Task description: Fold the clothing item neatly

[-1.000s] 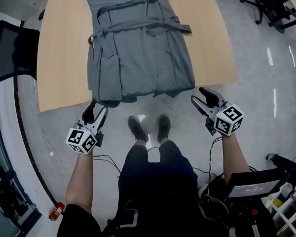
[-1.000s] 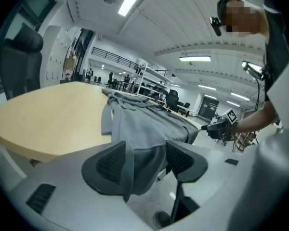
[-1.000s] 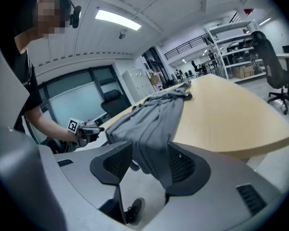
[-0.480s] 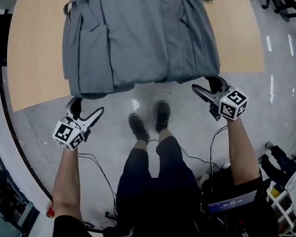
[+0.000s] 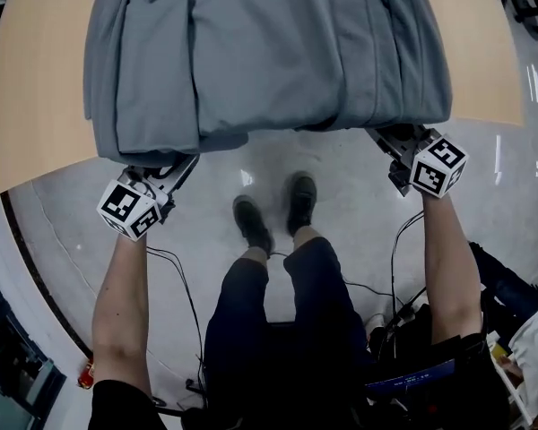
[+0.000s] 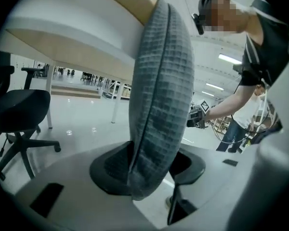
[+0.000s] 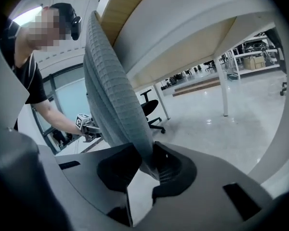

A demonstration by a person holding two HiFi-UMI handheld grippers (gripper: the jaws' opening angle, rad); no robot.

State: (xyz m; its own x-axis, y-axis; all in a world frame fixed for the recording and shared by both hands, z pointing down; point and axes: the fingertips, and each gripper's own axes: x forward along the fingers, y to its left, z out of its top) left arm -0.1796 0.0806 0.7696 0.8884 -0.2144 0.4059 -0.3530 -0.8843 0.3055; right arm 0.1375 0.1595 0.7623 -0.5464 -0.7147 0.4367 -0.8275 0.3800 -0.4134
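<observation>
Robe [image 5: 269, 52] overhangs wood table [image 5: 36, 106], shiny floor [image 5: 63, 231]; left gripper [image 5: 172, 167], right gripper [image 5: 394, 140] just clamped hem [image 5: 278, 119].

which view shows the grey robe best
The head view: it looks down on the grey robe spread over the table, hem hanging past the edge. The left gripper view and right gripper view each show only a narrow hanging fold.

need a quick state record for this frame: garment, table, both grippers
garment: grey garment, spread on the table, near hem hanging over the edge
table: wooden top
left gripper: jaws have just been closing, thick fold of hem pinched between them
right gripper: jaws have just been closing, hem pinched between them
nearby: black office chair on the floor
</observation>
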